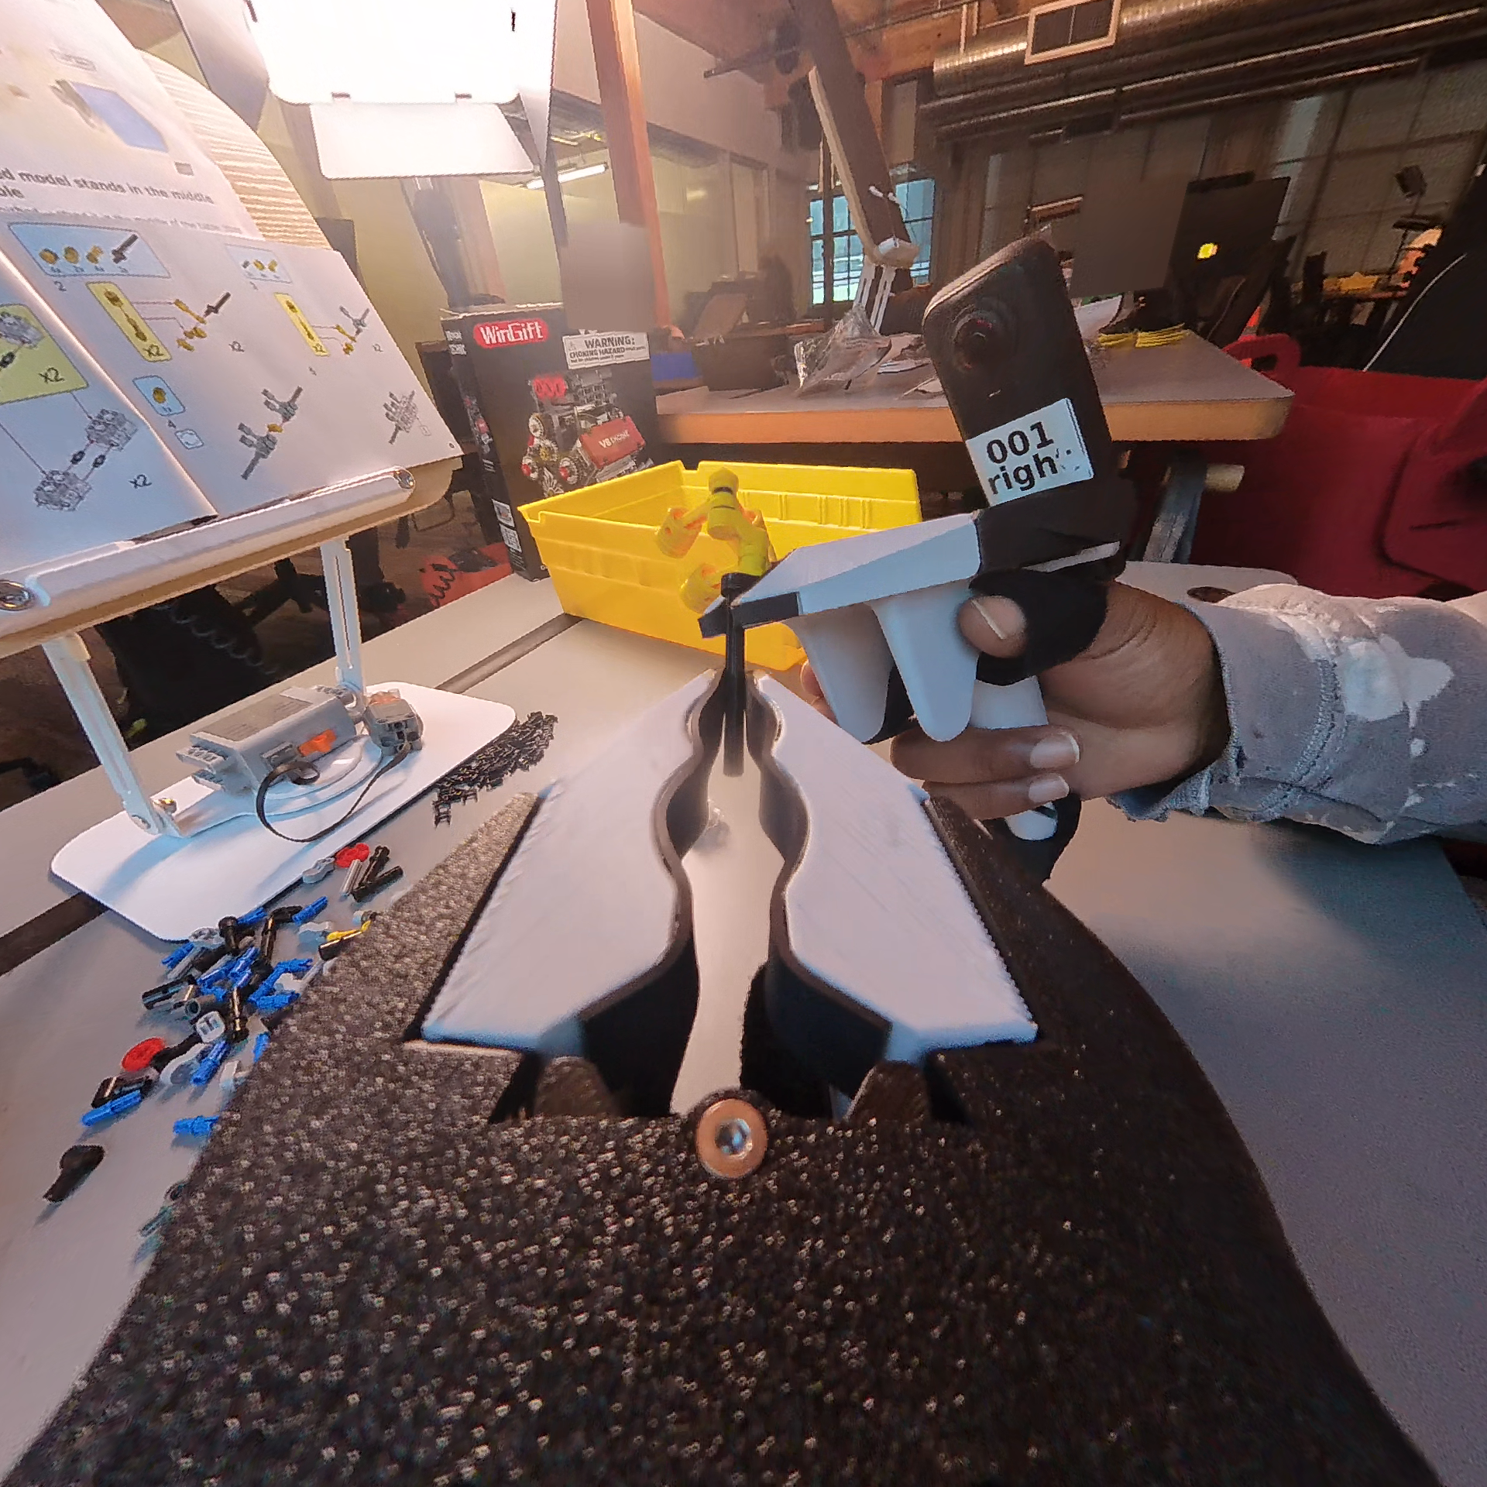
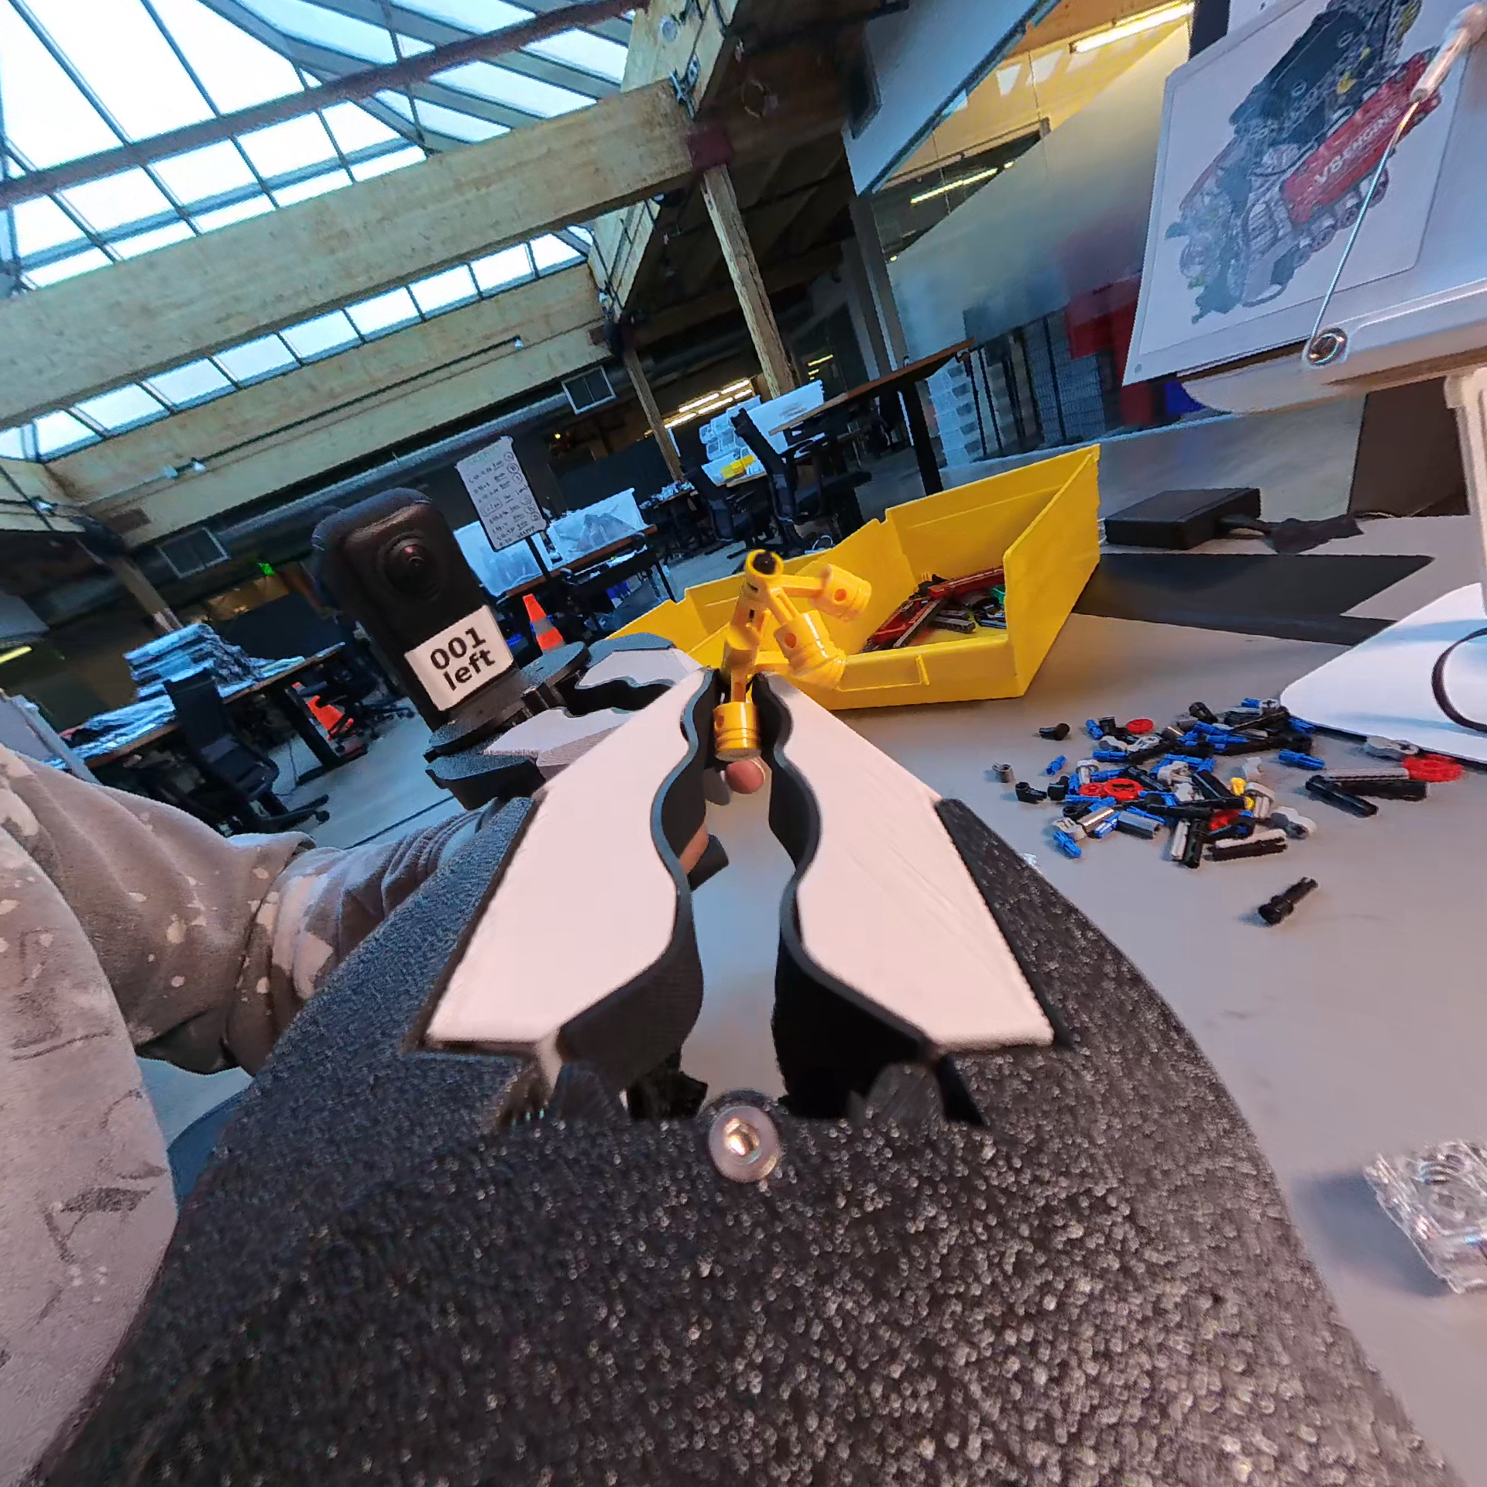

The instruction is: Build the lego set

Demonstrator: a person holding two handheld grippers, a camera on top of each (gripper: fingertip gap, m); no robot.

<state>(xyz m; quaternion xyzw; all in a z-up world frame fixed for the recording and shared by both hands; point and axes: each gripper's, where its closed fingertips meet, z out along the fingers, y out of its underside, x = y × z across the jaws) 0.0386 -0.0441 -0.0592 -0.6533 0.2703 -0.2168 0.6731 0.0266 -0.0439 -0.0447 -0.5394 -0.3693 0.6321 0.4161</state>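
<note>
My left gripper [image 1: 734, 688] is shut on a thin black axle [image 1: 732, 728] that stands upright between its tips. My right gripper [image 2: 736, 684] is shut on a yellow piston assembly [image 2: 772, 619], several small pistons on rods, with one piston between the tips. In the left wrist view the right gripper [image 1: 724, 618] comes in from the right, held by a hand. Its tips meet the top of the axle, and the yellow assembly [image 1: 720, 523] sticks up behind them. The left gripper [image 2: 644, 672] also shows at the left of the right wrist view. Both are held above the grey table.
A yellow bin [image 1: 644, 579] [image 2: 1046, 531] with parts stands behind. A pile of loose blue, black and red pieces [image 1: 233, 982] [image 2: 1191, 788] lies on the table. An instruction booklet [image 1: 201, 362] rests on a white stand over a grey battery box [image 1: 273, 732]. A clear bag [image 2: 1440, 1215] lies at the right. Less than 4 cm separates the two grippers' tips.
</note>
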